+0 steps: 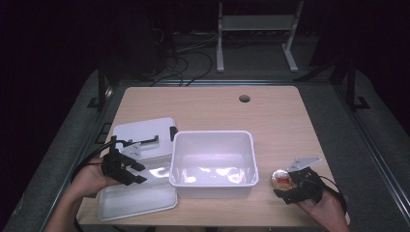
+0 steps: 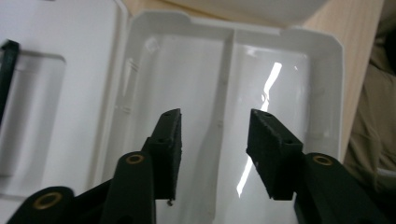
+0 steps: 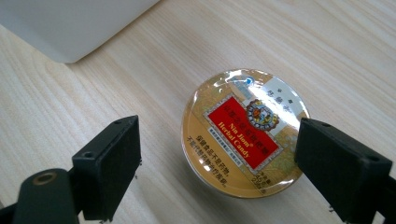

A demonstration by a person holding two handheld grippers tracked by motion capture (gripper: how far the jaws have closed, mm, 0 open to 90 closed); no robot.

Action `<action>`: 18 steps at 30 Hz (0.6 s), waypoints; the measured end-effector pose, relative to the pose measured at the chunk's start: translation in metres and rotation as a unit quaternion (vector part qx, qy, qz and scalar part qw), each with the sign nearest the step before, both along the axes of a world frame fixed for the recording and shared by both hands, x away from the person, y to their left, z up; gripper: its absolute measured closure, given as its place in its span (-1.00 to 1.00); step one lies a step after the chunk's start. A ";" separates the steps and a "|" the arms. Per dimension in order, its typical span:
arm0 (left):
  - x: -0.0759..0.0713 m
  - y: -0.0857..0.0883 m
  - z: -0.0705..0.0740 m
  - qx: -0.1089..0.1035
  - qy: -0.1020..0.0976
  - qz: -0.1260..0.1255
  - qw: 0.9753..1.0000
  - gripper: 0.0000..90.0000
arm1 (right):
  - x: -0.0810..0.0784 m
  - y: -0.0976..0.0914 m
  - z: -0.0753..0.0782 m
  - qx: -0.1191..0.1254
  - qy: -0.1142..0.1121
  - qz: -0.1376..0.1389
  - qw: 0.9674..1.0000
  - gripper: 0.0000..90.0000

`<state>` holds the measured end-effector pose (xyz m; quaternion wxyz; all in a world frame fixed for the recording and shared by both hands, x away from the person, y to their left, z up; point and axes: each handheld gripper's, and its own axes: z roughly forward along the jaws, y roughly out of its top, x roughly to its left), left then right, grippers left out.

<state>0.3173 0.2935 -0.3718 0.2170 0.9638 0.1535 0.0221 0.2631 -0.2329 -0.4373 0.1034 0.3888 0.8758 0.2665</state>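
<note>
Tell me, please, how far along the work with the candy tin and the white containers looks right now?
Done: the flat white box lies open, and nothing sits between the left tongs above it. In hand: the right tongs are open around the candy tin on the table, not gripping it. Left: grasping the tin and putting it away, likely in a container.

I see a light wooden table [image 1: 212,108] in the middle of the frame, with a round cable hole [image 1: 244,98] near its far edge. Grey carpet [image 1: 72,140] surrounds it. At the top, a white metal stand [image 1: 256,34] and loose cables [image 1: 188,58] sit in a dark, dim room.
</note>
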 end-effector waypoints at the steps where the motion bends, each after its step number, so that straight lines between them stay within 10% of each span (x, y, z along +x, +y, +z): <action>1: 0.000 0.000 0.000 -0.004 -0.003 0.007 1.000 0.07 | 0.001 -0.001 0.000 -0.003 0.000 0.000 1.000 -0.69; 18: 0.005 0.002 -0.017 -0.025 0.002 0.063 0.998 -0.36 | 0.015 -0.002 0.003 -0.061 0.037 0.011 0.997 -0.70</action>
